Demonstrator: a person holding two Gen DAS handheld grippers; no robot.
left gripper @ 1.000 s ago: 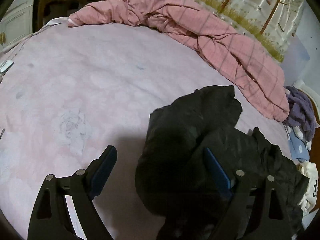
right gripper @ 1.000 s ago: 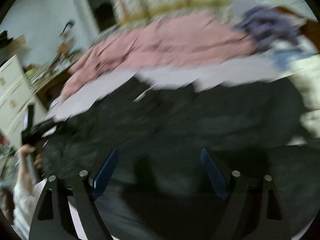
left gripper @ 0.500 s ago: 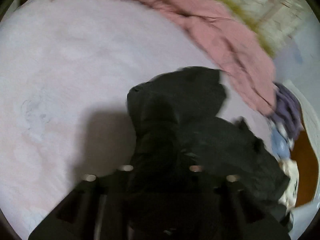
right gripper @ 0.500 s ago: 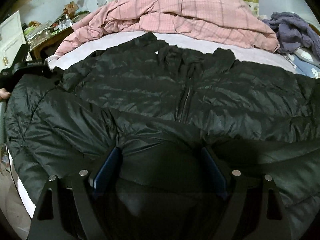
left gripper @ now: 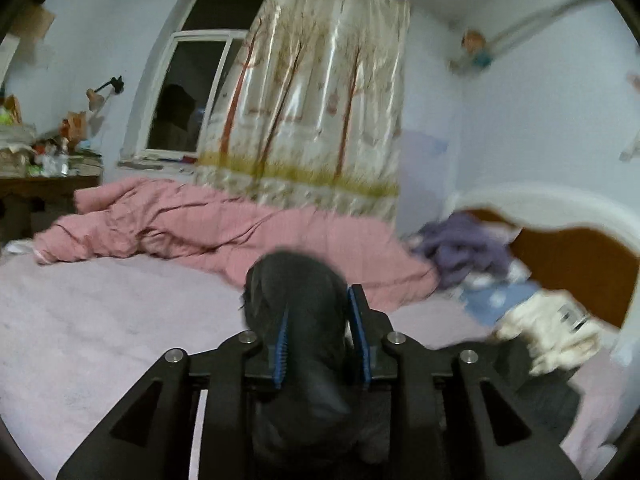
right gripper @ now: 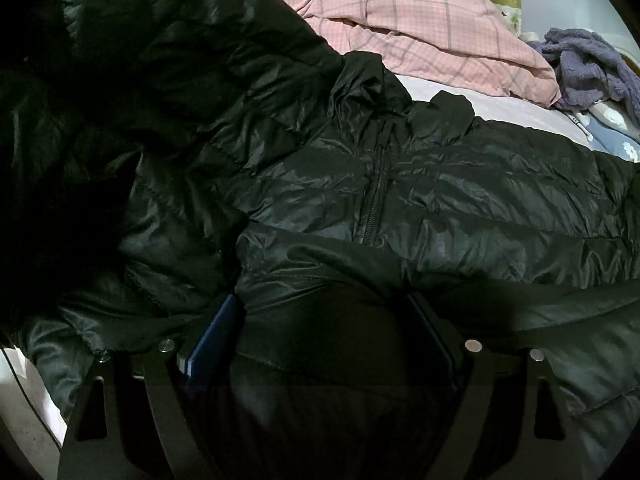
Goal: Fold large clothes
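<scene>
Left wrist view: left tongs (left gripper: 320, 328) clamp the black jacket (left gripper: 298, 304); right tongs (right gripper: 320, 344) gape around its hem.

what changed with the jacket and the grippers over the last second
The left hand-held gripper went from open beside the black jacket to shut on a bunch of it and lifted it. In the right view that side now rises folded toward the middle. The right hand-held gripper still straddles the hem; the pink quilt stayed put.

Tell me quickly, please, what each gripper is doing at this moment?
Left gripper: shut on a bunched part of the black jacket.
Right gripper: open, fingers spread wide with jacket fabric lying between them.
</scene>
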